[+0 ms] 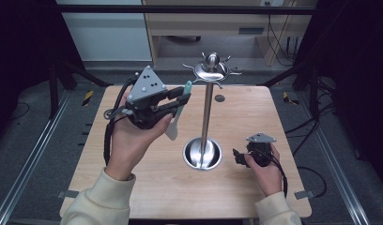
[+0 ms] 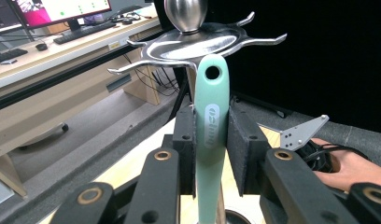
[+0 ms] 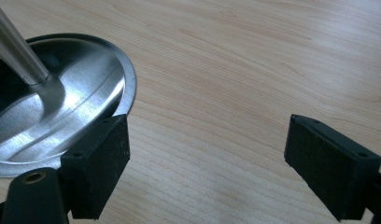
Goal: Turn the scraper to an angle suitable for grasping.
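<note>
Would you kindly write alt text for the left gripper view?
The left gripper clamps a mint-green utensil handle upright, its hanging hole just below a hook of the steel rack top. A desk with monitors stands behind.

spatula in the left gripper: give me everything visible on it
The spatula has a mint-green, plastic-looking handle with a hanging hole at its top end and raised lettering below. The left gripper clamps the handle between its black pads, holding it roughly upright, hole end just under a hook of the steel stand. In the high view its pale blade hangs above the table.
</note>
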`<state>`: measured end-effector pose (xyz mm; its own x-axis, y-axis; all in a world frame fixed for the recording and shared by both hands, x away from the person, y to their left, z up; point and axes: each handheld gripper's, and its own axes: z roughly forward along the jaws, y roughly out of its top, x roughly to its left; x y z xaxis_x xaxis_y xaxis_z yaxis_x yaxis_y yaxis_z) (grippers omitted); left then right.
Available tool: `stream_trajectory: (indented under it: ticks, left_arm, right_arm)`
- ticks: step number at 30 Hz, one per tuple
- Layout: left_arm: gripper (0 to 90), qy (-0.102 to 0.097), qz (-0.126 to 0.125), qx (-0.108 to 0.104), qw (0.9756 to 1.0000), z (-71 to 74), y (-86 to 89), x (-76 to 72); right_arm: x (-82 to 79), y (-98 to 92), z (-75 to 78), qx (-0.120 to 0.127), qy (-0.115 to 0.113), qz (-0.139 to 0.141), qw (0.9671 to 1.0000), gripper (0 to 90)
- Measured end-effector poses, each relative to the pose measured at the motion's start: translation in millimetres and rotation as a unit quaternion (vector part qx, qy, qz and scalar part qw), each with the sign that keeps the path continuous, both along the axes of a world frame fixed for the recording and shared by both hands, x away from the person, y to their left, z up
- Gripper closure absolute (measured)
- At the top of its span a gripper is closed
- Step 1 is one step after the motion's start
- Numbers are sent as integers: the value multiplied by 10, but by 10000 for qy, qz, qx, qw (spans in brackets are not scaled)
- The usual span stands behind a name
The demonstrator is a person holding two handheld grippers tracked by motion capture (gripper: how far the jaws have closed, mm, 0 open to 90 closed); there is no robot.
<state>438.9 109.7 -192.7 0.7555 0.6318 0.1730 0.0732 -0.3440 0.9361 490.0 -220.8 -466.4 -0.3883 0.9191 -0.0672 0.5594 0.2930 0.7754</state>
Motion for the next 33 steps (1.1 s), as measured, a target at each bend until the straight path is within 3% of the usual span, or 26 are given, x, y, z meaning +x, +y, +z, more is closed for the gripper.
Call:
stream_trajectory:
  ticks: [33]
  left_arm:
    - [737, 110, 30, 86, 9999, -58, -129, 181]
  right_arm:
    - [4, -7, -4, 2, 34, 7, 10000, 145]
